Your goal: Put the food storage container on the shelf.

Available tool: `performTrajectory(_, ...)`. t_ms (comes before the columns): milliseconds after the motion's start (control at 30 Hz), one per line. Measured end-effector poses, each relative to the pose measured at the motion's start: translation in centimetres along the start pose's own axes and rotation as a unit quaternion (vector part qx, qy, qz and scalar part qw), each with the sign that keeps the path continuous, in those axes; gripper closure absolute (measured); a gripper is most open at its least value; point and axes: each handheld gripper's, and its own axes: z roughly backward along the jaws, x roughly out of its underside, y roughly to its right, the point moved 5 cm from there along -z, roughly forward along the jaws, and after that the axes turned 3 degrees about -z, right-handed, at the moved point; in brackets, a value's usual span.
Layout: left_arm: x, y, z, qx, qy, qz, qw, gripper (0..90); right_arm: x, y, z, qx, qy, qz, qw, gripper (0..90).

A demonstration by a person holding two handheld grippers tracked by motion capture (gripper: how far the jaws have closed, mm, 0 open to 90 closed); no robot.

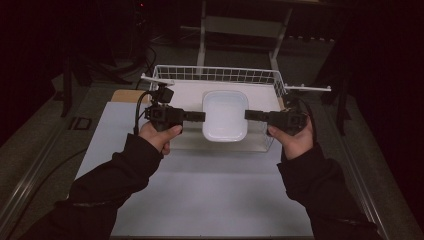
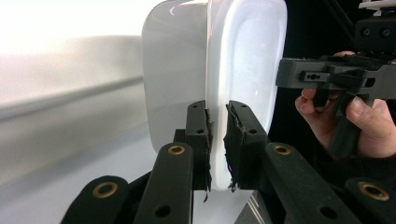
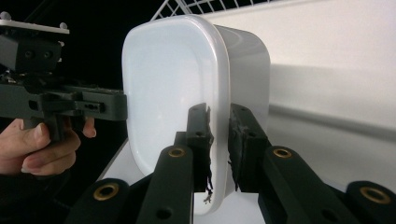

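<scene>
White plastic tub (image 1: 225, 115) is up in the air over the wire basket (image 1: 215, 75), pinched on both sides: left gripper (image 1: 200, 117) clamped on its left rim, right gripper (image 1: 248, 115) clamped on the opposite one. White table (image 1: 200, 195) underneath.

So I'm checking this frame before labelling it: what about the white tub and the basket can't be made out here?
- White tub: its underside, and whether it clears the wire basket floor, is hidden by the tub itself in the high view.
- Tub rim under the pads: covered by the left gripper and the right gripper, each clamped on it, in the gripper views.
- Table: washed out by glare in the left gripper view.
</scene>
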Motion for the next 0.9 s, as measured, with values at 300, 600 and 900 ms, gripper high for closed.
performTrajectory(300,-2.8,-0.8,-0.6,-0.018,0.012,-0.003,0.9998,79.1,-2.9,0.3,-0.8,0.017,0.012,0.003,0.9998,79.0)
performTrajectory(600,-5.1,-2.2,-1.3,-0.030,0.023,0.012,0.9992,78.9,-5.5,1.3,-2.2,0.025,0.018,-0.014,0.9994,78.8)
performTrajectory(900,-6.0,-3.9,-1.9,-0.046,0.016,0.027,0.9985,78.9,-6.4,2.2,-4.0,0.033,0.010,-0.031,0.9989,78.7)
